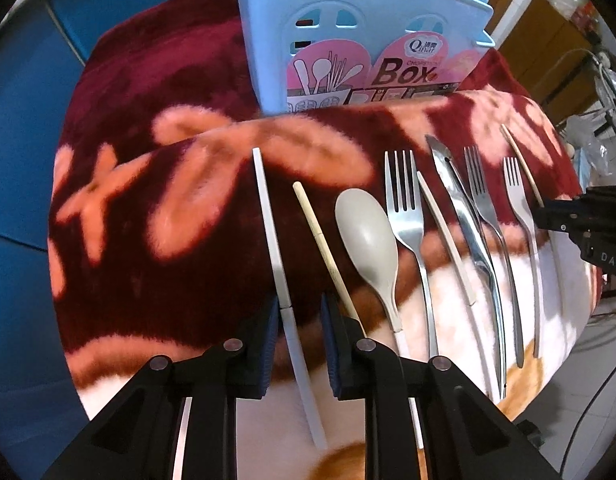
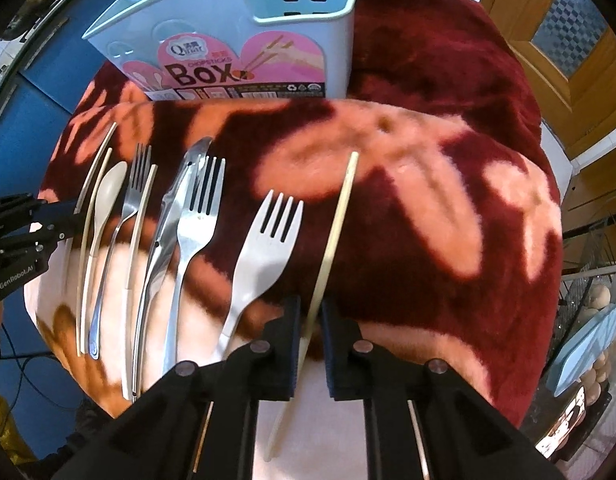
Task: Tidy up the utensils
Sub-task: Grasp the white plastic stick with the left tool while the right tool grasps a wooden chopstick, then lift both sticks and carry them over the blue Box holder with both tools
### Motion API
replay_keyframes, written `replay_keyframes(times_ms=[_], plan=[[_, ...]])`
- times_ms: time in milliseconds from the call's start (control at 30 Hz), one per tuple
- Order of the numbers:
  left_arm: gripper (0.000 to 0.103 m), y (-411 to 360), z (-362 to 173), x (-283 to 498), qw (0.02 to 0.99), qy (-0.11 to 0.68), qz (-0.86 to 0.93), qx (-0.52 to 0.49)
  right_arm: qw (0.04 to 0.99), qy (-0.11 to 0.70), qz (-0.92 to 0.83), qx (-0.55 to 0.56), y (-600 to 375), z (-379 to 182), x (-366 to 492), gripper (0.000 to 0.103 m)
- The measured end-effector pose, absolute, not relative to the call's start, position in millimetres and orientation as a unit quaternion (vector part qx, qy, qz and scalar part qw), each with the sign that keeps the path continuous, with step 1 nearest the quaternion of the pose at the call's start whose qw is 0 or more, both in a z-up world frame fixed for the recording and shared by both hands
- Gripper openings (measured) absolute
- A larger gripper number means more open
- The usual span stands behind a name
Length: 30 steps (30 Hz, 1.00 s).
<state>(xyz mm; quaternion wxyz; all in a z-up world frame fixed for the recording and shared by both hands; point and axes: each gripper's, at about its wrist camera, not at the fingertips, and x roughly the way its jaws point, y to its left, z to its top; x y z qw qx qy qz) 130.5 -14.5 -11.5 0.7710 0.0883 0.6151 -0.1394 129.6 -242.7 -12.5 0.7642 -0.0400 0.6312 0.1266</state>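
Left wrist view: left gripper (image 1: 300,312) straddles white chopstick (image 1: 272,240), pads apparently not clamping, bamboo chopstick (image 1: 327,256) just beside; right gripper (image 2: 308,320) nipped on cream chopstick (image 2: 335,232), plastic fork (image 2: 264,248) alongside.

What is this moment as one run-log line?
left hand-held gripper: open around white chopstick | right hand-held gripper: shut on beige chopstick

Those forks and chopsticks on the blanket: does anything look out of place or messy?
Nothing is spilled or broken. The one oddity: the knife lies partly under a steel fork, their handles crossing, while the other pieces lie apart in a row. The blue utensil box stands upright behind them.
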Motion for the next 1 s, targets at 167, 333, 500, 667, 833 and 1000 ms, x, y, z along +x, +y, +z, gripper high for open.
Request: replay_keyframes(times_ms=[167, 333, 500, 667, 833, 1000], plan=[[0.006, -8, -9, 134, 0.780, 0.605, -0.143, 0.063, 0.786, 0.604, 0.130, -0.016, -252, -14, 122, 0.006], [0.006, 2, -6, 122, 0.800, 0.579, -0.152, 0.038, 0.811, 0.568, 0.137, 0.025, -266, -13, 102, 0.006], [0.006, 17, 4, 107, 0.833, 0.532, -0.154, 0.003, 0.856, 0.496, 0.141, 0.043, -274, 0, 74, 0.006], [0.005, 30, 15, 99, 0.856, 0.492, -0.154, -0.027, 0.881, 0.439, 0.157, 0.079, -272, 11, 56, 0.006], [0.006, 32, 31, 93, 0.879, 0.449, -0.160, -0.030, 0.900, 0.397, 0.163, 0.080, -267, 21, 52, 0.006], [0.006, 28, 56, 87, 0.896, 0.404, -0.176, -0.051, 0.918, 0.353, 0.164, 0.078, -268, 37, 49, 0.006]])
